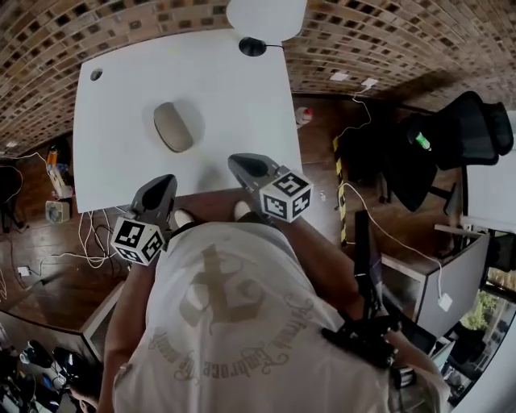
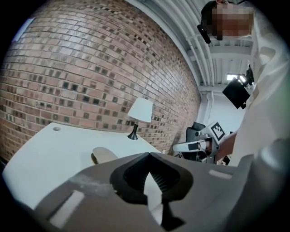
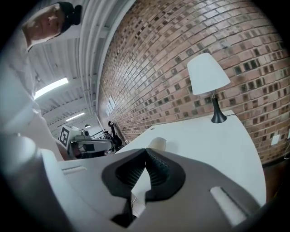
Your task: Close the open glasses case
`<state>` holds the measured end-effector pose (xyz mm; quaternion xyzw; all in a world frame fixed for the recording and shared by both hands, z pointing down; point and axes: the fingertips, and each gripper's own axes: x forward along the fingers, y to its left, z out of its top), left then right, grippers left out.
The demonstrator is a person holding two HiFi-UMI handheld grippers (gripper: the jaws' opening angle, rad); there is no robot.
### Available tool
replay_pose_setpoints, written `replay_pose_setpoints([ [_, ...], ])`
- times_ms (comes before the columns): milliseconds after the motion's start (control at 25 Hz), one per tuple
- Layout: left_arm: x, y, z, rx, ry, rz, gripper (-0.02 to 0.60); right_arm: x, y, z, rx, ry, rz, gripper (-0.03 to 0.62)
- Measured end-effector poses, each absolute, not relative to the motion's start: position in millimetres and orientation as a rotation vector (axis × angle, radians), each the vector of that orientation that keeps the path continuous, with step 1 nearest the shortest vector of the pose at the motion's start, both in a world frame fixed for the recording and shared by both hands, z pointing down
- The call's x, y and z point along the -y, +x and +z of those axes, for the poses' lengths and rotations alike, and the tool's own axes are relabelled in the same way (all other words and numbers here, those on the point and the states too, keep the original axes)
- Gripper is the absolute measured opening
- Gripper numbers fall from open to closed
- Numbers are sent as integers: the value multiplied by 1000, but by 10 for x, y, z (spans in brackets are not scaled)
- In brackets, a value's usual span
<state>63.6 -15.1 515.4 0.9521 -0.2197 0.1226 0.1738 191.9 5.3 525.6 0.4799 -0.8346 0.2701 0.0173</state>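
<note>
Here, the left gripper (image 1: pixel 165 182) and right gripper (image 1: pixel 239 162) are both held short of the glasses case (image 1: pixel 173 127).
Each gripper has its jaws pressed together with nothing between them; the case lies on the white table (image 1: pixel 242 89), well ahead of both tips, a little nearer the left one and touching neither; it reads as one rounded shell, so its lid looks down, though whether it is latched cannot be told; the likely risk is that a closed tip pressing off-centre skids the smooth case farther away, toward the lamp (image 1: pixel 266 18), instead of snapping it shut.
</note>
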Motion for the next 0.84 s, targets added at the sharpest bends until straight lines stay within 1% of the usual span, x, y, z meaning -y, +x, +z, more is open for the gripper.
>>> replay_pose_setpoints([
  [360,-253,861,5323,825,2614,407,3,-250,2140,5276,2708,1314,850,8],
  [640,-448,1069,5433,874,2580,420,3,-391,2332,5398,2728,1237,866,8],
  [840,-646,1373,5446,829,2558,446,3,-585,2595,5425,2692,1237,916,8],
])
